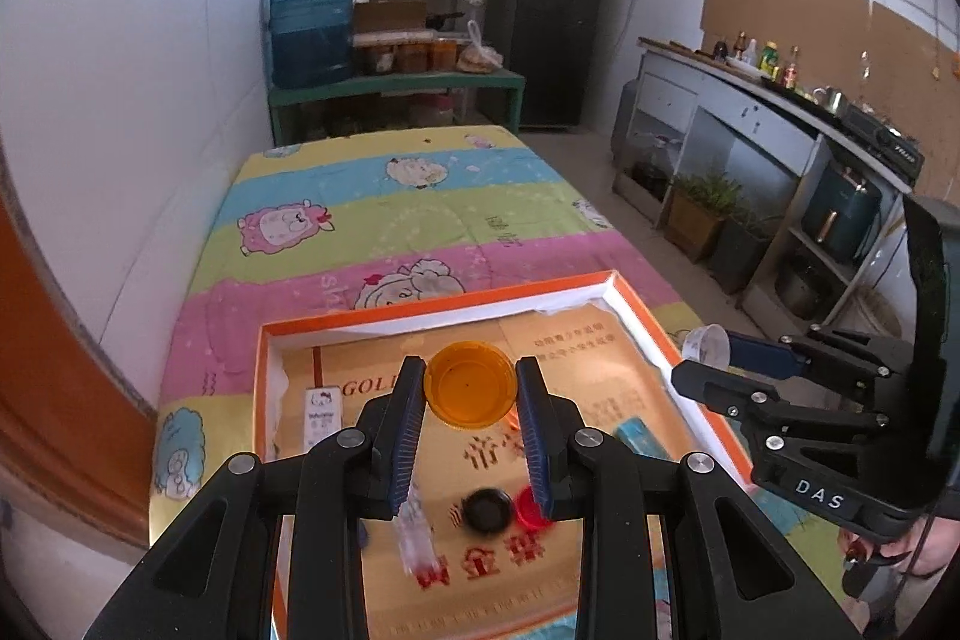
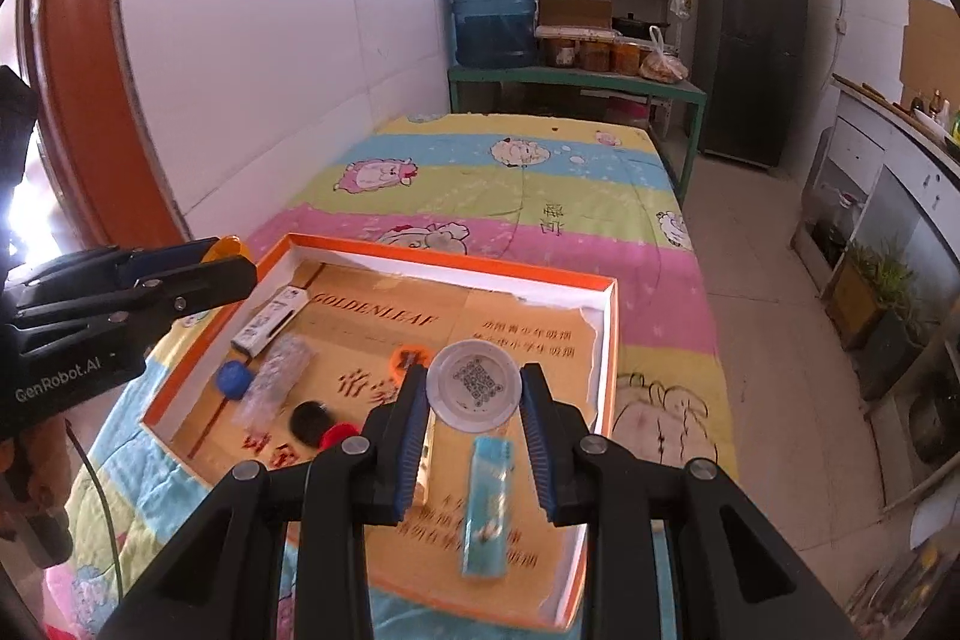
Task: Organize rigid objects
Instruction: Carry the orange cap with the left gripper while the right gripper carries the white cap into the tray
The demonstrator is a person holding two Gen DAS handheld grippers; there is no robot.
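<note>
Blue-padded fingers (image 1: 408,430) of the left gripper (image 1: 470,388) were recorded pinching an orange cap (image 1: 470,393) by its rim, open side toward the lens, held clear above the tray (image 1: 420,319). Likewise, the right gripper (image 2: 474,388) was pinching a white lid (image 2: 474,387), printed with a square code, across its width, also aloft over the tray.

Tray contents, as seen from the right wrist: a blue lighter (image 2: 487,505) just below the white lid; a black cap (image 2: 311,421) touching a red cap (image 2: 336,437); a clear wrapped item (image 2: 273,388) beside a blue cap (image 2: 233,379); a white carton (image 2: 267,319) near the far left corner; an orange disc (image 2: 408,358), partly hidden behind the fingers. Its exact nature could not be told.

Tray was noted resting on a striped cartoon cloth (image 1: 372,214) over a table, against a tiled wall (image 1: 150,70).

Step judged in hand: both round pieces carried, presumably to be grouped or set apart; the destination was not shown.

Handling notes, offered as judgement:
- Grip on thin rims was judged slippery; squeeze to be kept even and each piece kept from tilting.
- Grippers were seen close together; paths to be kept from crossing.
- Pieces to be lowered onto bare tray floor, away from the loose caps, before release.
- Lighter and clear item, lying under the route, to be left undisturbed.
</note>
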